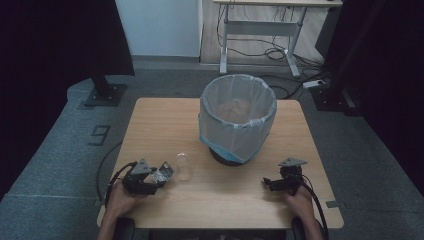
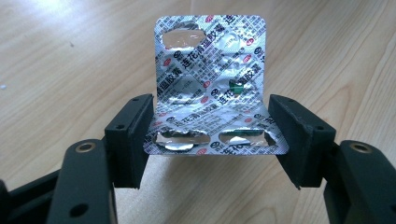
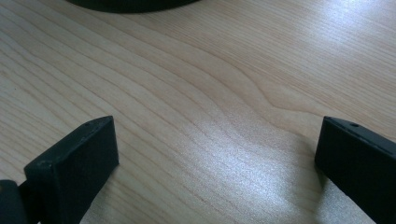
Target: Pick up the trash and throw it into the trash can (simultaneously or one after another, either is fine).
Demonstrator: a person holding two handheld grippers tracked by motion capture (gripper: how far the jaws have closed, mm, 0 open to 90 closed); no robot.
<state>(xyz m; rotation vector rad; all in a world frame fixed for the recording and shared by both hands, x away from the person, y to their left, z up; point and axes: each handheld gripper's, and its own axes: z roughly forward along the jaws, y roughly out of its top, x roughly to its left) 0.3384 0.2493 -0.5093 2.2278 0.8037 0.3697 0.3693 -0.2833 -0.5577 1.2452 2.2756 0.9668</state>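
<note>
A silver foil blister pack (image 2: 210,70) with printed red and black characters is folded upward, its lower strip wedged between the jaws of my left gripper (image 2: 210,135). Several of its pockets are torn open. In the high view the left gripper (image 1: 161,177) sits at the table's front left with the blister pack (image 1: 164,173) at its tip. My right gripper (image 1: 267,184) rests at the front right, pointing left. In the right gripper view the right gripper (image 3: 215,149) stands open over bare wood, with nothing between the jaws.
A round bin (image 1: 237,115) lined with a white bag stands mid-table on a dark base (image 3: 130,3). A small clear object (image 1: 183,166) lies just right of the blister pack. The wooden table (image 1: 160,125) ends close to both hands.
</note>
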